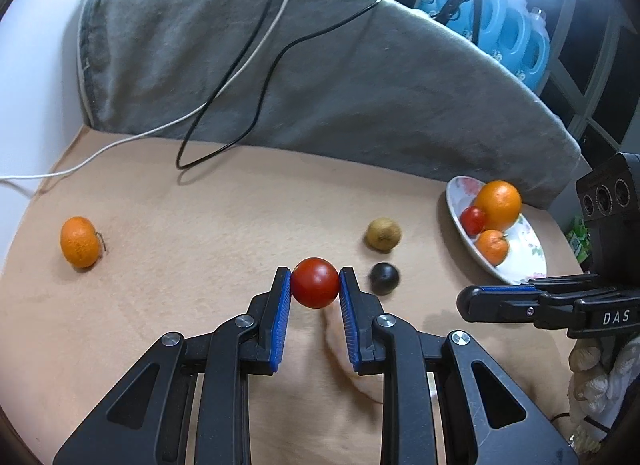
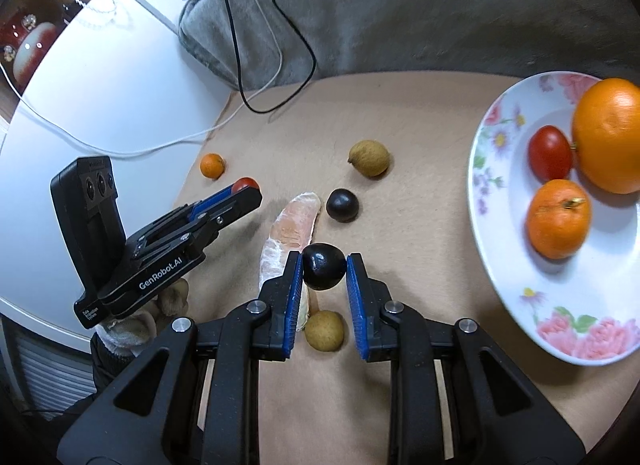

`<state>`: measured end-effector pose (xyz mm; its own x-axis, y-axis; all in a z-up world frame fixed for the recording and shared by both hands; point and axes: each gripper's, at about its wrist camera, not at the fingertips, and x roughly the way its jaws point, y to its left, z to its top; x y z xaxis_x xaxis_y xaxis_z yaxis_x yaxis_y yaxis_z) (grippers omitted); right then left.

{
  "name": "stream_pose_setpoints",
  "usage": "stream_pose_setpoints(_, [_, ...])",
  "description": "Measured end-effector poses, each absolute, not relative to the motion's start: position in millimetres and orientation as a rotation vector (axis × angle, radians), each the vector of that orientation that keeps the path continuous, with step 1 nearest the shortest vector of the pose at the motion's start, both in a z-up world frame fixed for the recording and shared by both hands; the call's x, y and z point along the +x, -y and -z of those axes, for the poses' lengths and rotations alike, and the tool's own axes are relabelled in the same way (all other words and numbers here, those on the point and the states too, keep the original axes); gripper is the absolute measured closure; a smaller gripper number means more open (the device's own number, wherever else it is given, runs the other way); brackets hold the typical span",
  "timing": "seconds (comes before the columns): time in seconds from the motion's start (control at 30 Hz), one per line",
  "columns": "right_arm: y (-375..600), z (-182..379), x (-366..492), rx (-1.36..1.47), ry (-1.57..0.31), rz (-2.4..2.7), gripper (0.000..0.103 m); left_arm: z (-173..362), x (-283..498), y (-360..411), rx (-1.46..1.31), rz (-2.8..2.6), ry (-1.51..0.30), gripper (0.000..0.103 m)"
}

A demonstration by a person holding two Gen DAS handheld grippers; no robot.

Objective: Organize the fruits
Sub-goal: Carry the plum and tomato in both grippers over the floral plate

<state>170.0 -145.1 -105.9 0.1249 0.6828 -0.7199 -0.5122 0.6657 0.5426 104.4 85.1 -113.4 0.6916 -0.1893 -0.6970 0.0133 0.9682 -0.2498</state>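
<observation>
My left gripper (image 1: pixel 315 283) is shut on a red tomato (image 1: pixel 315 283), held above the beige mat. My right gripper (image 2: pixel 324 266) is shut on a dark round fruit (image 2: pixel 324 266), also off the mat. To the right stands a floral plate (image 2: pixel 508 265) holding a big orange (image 2: pixel 608 135), a tomato (image 2: pixel 550 152) and a mandarin (image 2: pixel 558 217). Loose on the mat lie a pomelo segment (image 2: pixel 294 221), another dark fruit (image 2: pixel 342 205), two brown fruits (image 2: pixel 369 157) (image 2: pixel 324 329) and a mandarin (image 1: pixel 80 241) far left. Seen from the right wrist, the left gripper (image 2: pixel 248 189) shows side-on with its tomato (image 2: pixel 245 184).
A grey blanket (image 1: pixel 280 65) rises behind the mat, with a black cable (image 1: pixel 224 145) and a white cable (image 1: pixel 120 141) trailing over it onto the mat. Blue bottles (image 1: pixel 508 25) stand behind at the right. A white surface (image 2: pixel 100 85) borders the mat's left side.
</observation>
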Motion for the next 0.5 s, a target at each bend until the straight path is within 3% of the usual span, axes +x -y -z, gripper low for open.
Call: stream_pose_setpoints(0.5, [198,86,169,0.229,-1.072,-0.793,0.079,98,105,-43,-0.216,0.203,-0.770,0.080])
